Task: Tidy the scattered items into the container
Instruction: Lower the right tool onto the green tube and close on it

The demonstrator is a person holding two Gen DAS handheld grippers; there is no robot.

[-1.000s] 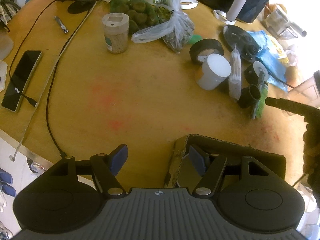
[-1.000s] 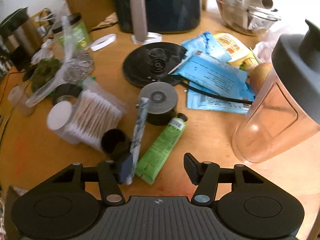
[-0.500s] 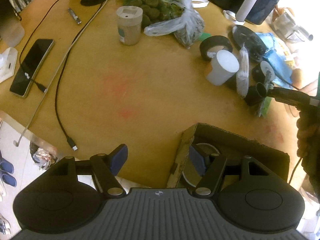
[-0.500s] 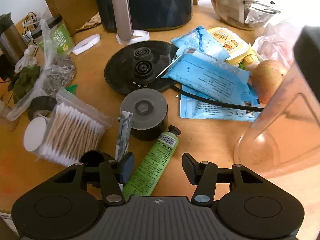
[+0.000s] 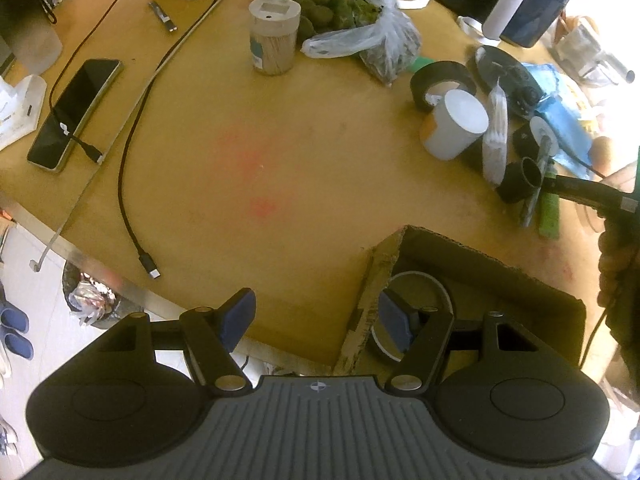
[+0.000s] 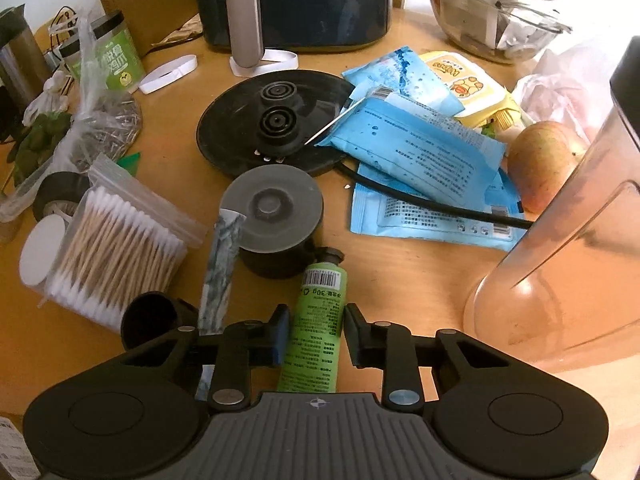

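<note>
A green tube (image 6: 318, 324) lies on the wooden table, cap pointing away. My right gripper (image 6: 316, 330) is down over it with one finger on each side; the jaws have narrowed but a small gap shows, so it is open around the tube. The tube also shows in the left wrist view (image 5: 549, 216). My left gripper (image 5: 318, 316) is open and empty, its right finger over the cardboard box (image 5: 480, 256), which holds a round white-rimmed item (image 5: 420, 280).
Beside the tube lie a marbled stick (image 6: 222, 268), a black cap (image 6: 148, 316), a cotton swab bag (image 6: 116, 252) and a grey-lidded black jar (image 6: 276, 220). An orange jug (image 6: 572, 248) stands right. A phone (image 5: 76, 112) and cable (image 5: 128, 184) lie left.
My right gripper moved forward and down over the green tube and its jaws narrowed around it. My left gripper drew back and up, showing more of the box and table edge.
</note>
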